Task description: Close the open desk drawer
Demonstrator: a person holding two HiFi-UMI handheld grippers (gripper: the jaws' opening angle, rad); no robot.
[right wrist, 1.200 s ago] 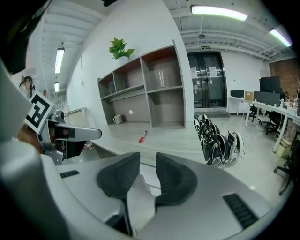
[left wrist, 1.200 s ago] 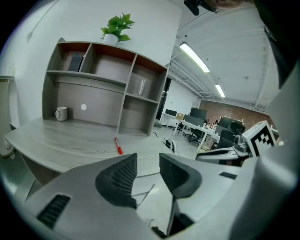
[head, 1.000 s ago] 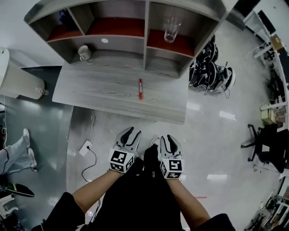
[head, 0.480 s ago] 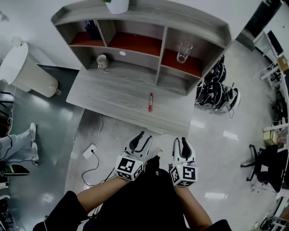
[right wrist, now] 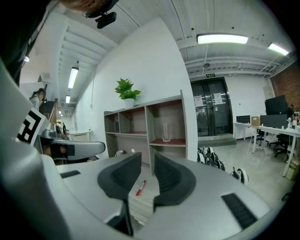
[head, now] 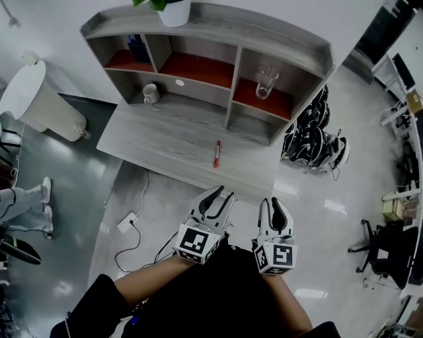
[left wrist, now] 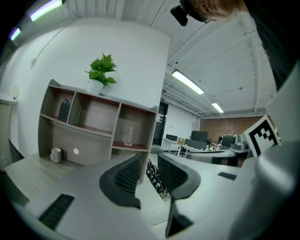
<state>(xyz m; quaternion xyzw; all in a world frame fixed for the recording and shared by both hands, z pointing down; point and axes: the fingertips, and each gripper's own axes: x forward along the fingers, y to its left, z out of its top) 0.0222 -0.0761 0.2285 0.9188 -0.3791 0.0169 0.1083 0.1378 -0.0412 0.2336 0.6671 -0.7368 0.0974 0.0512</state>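
The grey wood-grain bench (head: 165,142) carries a matching hutch (head: 218,36) of boxy open compartments with red-lined shelves. These hold a clear tall glass (head: 265,82) and a small white mug (head: 151,94), with a round white plant pot (head: 175,9) on top. A slim red pen (head: 216,153) lies on the bare top near the front edge. I cannot make out the drawer from any view, so I can only place it somewhere along the bench front just beyond my tools. The left gripper (head: 223,196) and right gripper (head: 271,201) are smooth grey shells with ribbed black pads. Both have fingers spread by a narrow gap with nothing between them, and both pairs have just been closing a little. The floor is glossy and pale, with a white power strip (head: 127,222) on a black cord. Compared with a second ago, both grippers sit nearer the bench's front edge, and the plant pot on the hutch top has come into the head view.
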